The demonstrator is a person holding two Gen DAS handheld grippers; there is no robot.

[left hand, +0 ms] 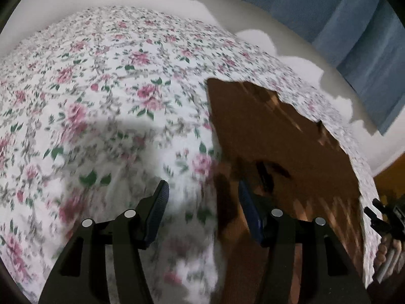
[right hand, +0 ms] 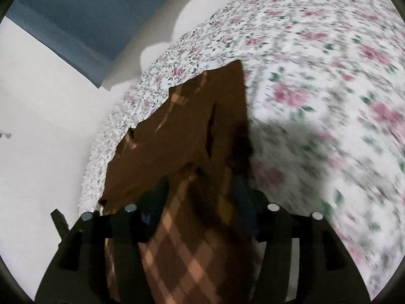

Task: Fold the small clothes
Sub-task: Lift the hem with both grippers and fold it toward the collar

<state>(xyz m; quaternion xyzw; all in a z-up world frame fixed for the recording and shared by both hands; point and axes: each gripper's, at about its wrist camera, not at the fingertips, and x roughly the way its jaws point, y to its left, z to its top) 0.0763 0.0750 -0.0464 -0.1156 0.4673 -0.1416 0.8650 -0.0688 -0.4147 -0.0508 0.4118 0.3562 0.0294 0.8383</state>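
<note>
A brown checked garment (left hand: 278,139) lies on a floral bedsheet (left hand: 101,88), near the bed's right edge. My left gripper (left hand: 202,197) is open over the garment's left edge; its left finger (left hand: 159,202) is over the sheet and its right finger (left hand: 249,210) is over the cloth. In the right wrist view the same garment (right hand: 192,126) fills the middle. My right gripper (right hand: 200,195) stands open with the garment's near part between its fingers; whether they touch it I cannot tell. The image is blurred.
The floral sheet (right hand: 316,76) covers the bed. A white wall and a blue curtain (left hand: 341,25) stand beyond the bed's scalloped edge. The other gripper and a hand (left hand: 387,233) show at the right edge of the left wrist view.
</note>
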